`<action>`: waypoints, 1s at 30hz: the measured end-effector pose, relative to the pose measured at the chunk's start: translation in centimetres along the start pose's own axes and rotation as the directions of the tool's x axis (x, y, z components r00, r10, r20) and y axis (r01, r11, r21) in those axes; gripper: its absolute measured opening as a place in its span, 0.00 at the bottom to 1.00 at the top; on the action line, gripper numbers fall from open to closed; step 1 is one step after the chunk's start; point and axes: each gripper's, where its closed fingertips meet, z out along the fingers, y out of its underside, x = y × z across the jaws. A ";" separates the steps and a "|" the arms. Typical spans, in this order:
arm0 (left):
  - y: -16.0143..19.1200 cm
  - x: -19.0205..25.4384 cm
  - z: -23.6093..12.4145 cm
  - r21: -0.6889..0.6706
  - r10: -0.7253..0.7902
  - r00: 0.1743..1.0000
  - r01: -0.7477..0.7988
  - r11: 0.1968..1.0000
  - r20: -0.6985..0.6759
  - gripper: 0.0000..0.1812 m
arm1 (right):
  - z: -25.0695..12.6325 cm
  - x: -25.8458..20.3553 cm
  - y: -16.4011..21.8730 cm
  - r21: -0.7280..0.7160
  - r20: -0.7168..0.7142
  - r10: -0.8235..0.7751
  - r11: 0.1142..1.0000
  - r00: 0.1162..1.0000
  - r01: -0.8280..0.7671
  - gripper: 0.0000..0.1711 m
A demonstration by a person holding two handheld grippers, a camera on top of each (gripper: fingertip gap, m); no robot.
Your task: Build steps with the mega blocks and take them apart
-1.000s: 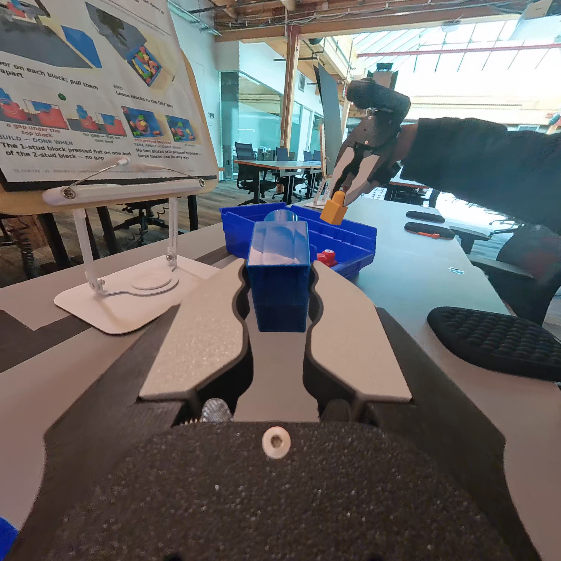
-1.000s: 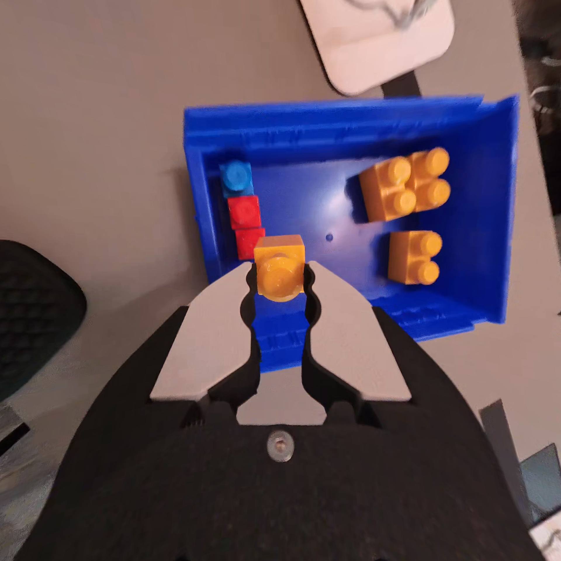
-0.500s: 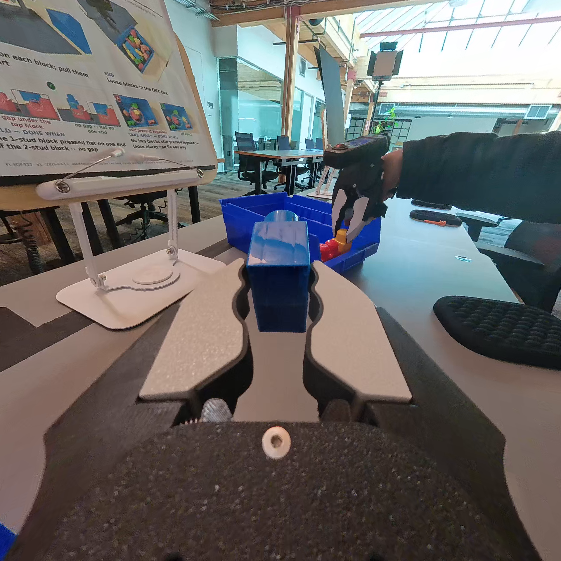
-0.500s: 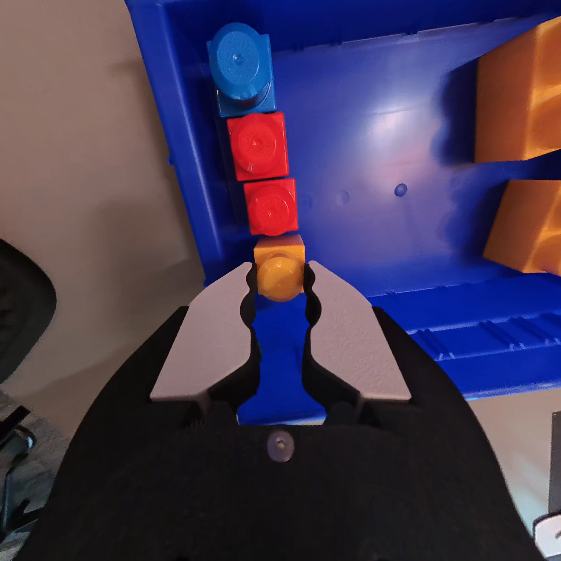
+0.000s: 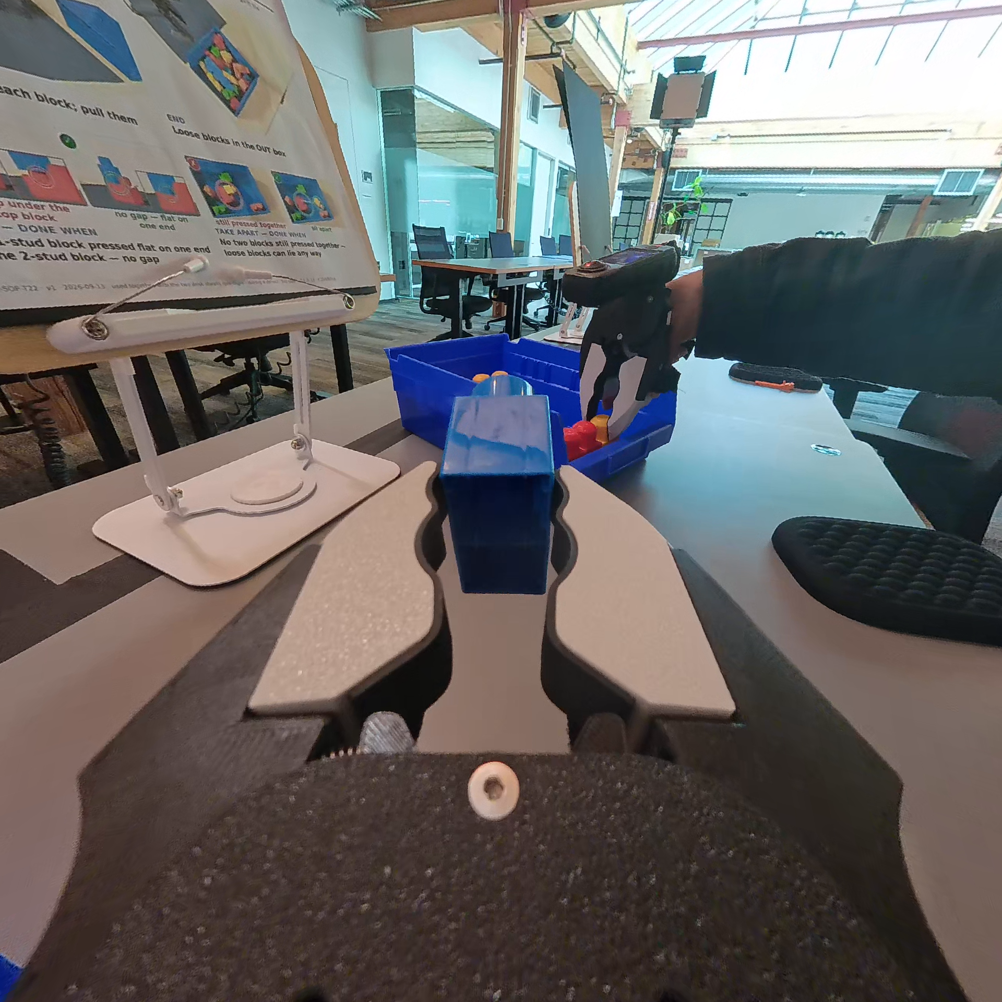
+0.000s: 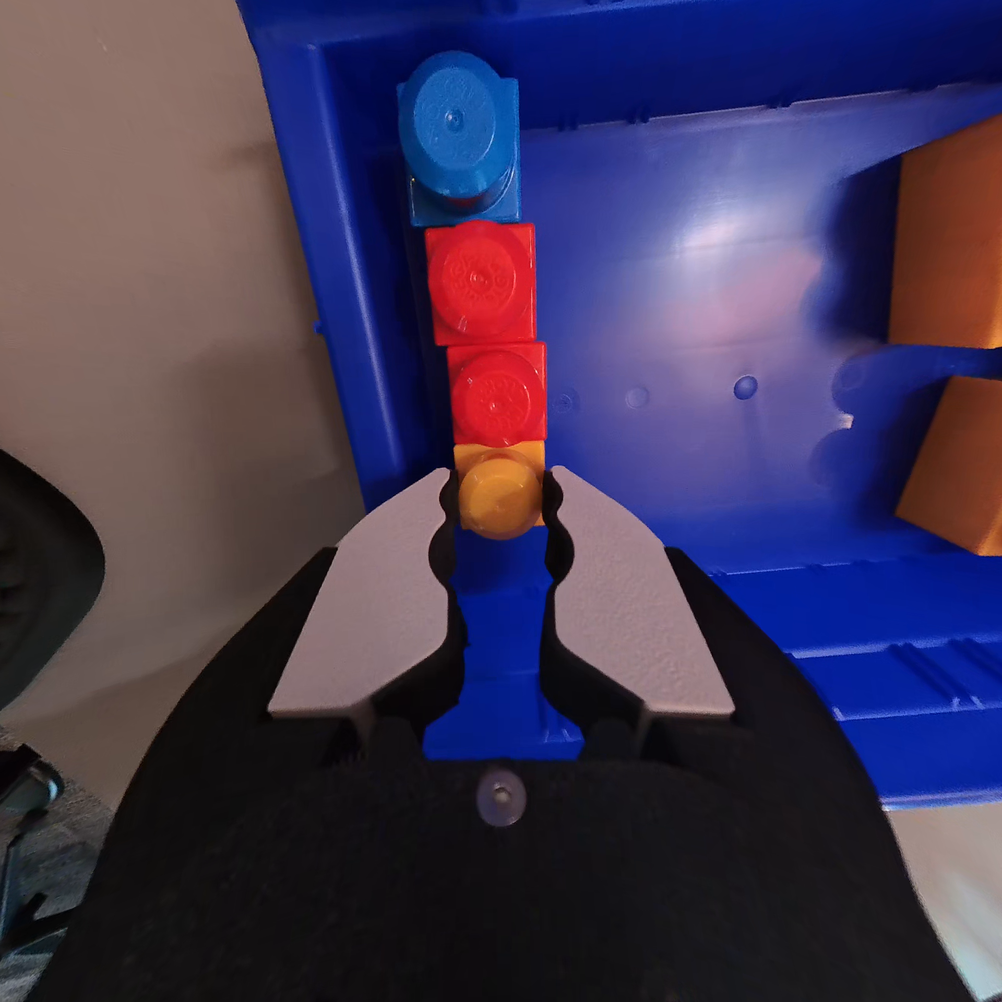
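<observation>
Change: the orange one-stud block, carried above the blue bin a second ago, is now lowered to the bin floor by the right tool; the bin fills far more of the right wrist view than it did then.
Placement: the orange block is set at the near end of a row along the bin's left wall, touching the nearer red block; beyond it a second red block and a light blue block are lined up.
Meaning for the task: this is judged to be the take-apart stage, with single blocks returned loose to the bin; the orange block appears down but not yet let go.
Right tool: pressed in on the orange block, one finger on each side of it, stud facing the camera.
Left tool: pinched on a dark blue block, held just above the table, well short of the bin and apparently next to go in.
Other blocks: larger orange blocks are seen at the right side of the bin, well apart from the row.
Surroundings: a white stand bearing an instruction sheet is placed left of the bin; a black pad lies at the right.
</observation>
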 end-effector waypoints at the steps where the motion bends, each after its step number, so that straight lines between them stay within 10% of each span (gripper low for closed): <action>1: 0.0 0.0 0.0 -0.001 0.000 1.000 0.000 1.000 -0.001 0.20 | 0.0 -0.1 0.0 0.005 0.002 0.000 1.000 1.000 0.000 0.17; 17: 0.1 0.4 0.1 -0.001 -0.001 1.000 0.001 1.000 -0.019 0.20 | -5.2 -0.2 -2.8 0.199 -0.009 0.006 0.980 1.000 -0.004 0.27; 30: -1.9 4.3 0.3 0.126 -0.063 0.972 0.093 0.988 -0.225 0.20 | -11.4 -15.0 -20.0 0.788 0.031 -0.352 0.585 0.936 0.194 0.24</action>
